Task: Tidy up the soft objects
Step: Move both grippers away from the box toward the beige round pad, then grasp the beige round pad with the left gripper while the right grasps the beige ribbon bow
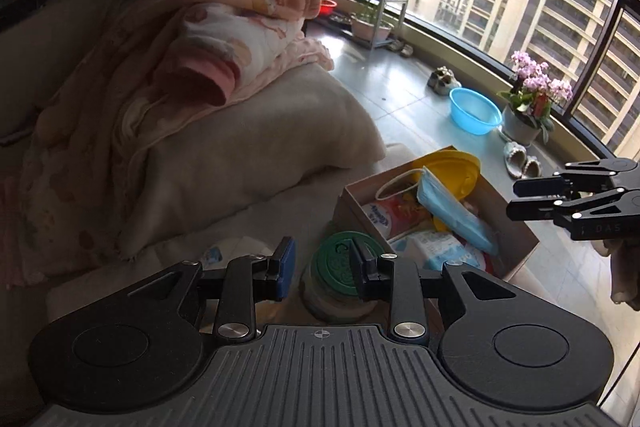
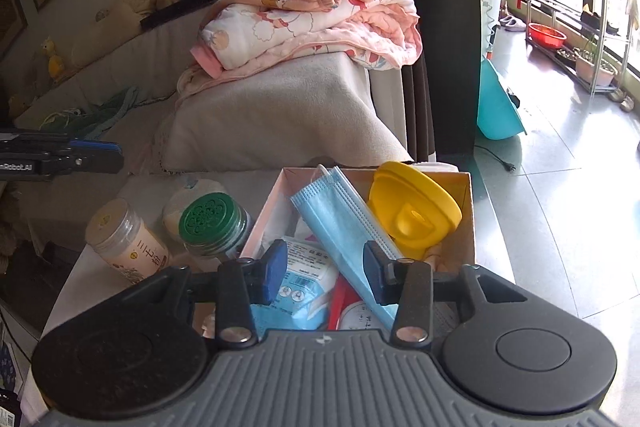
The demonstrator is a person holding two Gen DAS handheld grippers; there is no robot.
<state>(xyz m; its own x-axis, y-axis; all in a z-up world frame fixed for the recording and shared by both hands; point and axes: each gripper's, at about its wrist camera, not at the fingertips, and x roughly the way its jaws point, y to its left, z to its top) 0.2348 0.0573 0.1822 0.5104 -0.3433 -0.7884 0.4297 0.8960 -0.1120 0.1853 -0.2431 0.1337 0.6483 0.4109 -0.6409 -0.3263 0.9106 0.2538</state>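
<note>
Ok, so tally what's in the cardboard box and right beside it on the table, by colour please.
Blue: 2, the face mask and the wipes pack in the cardboard box.
Yellow: 1, the plastic lid in the box.
Green: 1, the green-capped jar beside the box.
White: 1, the white-capped jar further left.
Total: 5.

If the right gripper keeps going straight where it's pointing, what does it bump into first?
Probably the light blue pleated face mask lying on top in the open cardboard box. The right gripper is open and empty, aimed down into that box, with the mask showing between its fingers. Depth is hard to judge.
</note>
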